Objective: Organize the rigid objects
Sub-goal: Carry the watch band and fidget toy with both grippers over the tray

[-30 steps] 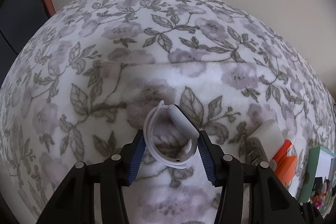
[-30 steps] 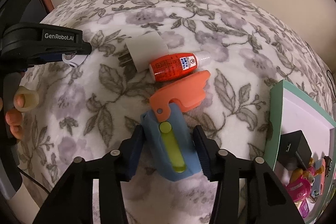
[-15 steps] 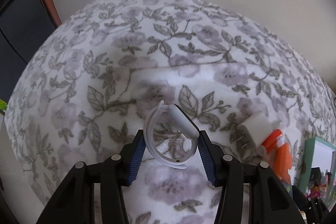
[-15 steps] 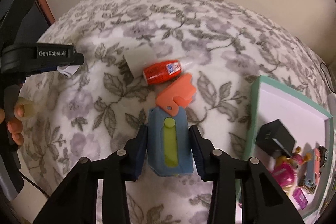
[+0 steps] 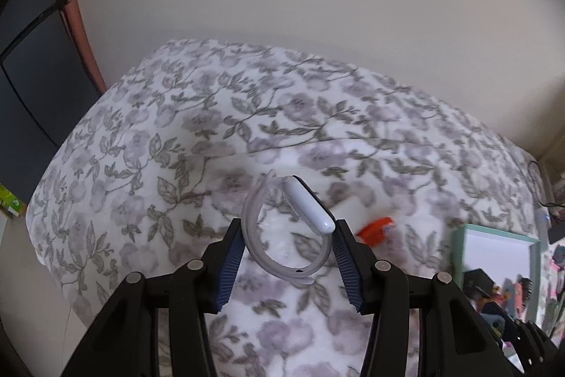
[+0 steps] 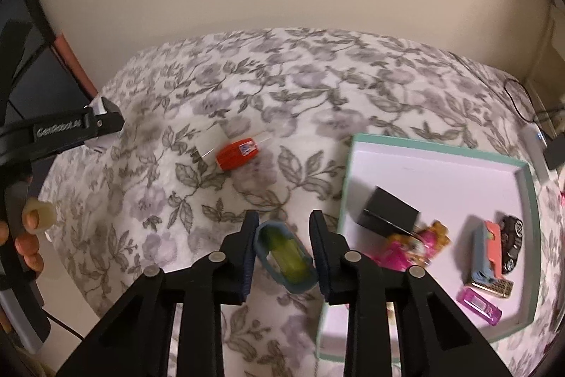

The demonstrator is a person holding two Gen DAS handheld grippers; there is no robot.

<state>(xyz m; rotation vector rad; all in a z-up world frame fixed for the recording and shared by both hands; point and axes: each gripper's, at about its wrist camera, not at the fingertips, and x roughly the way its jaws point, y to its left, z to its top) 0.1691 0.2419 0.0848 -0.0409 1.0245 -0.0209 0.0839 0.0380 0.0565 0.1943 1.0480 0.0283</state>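
Blue case (image 6: 285, 258), far end hidden

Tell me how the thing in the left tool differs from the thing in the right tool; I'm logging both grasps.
The white wristband is a thin open loop with a capsule-shaped body; the blue case is a solid block with a yellow-green centre. The wristband stands out well beyond the left tool; the case sits mostly between the fingers of the right tool. Both are held above the floral blanket.

Floral blanket (image 6: 317, 87) carries a red bottle (image 6: 237, 153), white plug (image 6: 208, 143) and teal-rimmed tray (image 6: 438, 147)
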